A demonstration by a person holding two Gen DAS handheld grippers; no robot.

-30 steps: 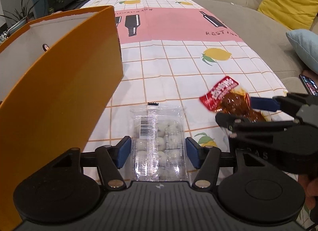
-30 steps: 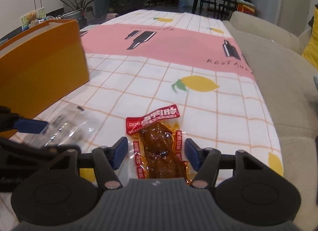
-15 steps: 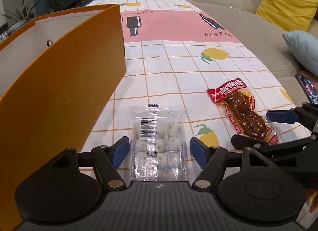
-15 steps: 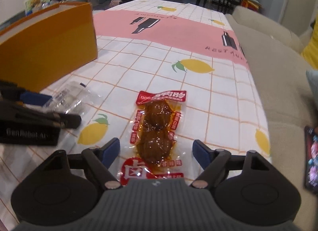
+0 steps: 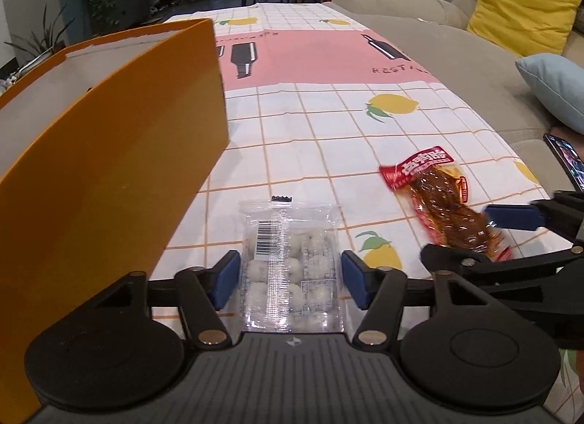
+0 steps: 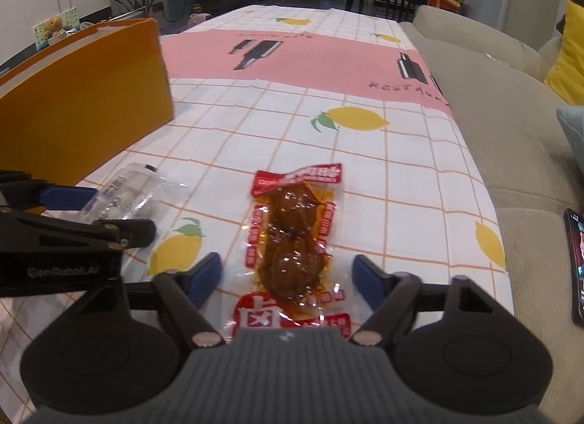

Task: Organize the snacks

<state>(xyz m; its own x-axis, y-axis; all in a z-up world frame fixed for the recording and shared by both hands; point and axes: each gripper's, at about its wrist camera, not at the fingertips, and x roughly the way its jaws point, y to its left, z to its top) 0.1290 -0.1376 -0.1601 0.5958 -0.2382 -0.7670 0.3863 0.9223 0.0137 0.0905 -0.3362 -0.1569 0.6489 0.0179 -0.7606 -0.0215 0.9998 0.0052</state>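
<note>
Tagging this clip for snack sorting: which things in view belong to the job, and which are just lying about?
Job:
clear packet of white balls
red packet of braised meat
orange box
left gripper, jaws just closing, straddling the clear packet
right gripper, jaws just closing, straddling the red packet

Lying about:
phone
yellow cushion
blue cushion
tablecloth

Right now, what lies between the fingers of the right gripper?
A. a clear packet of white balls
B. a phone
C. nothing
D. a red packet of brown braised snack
D: the red packet of brown braised snack lies on the tablecloth between the right gripper fingers.
</note>
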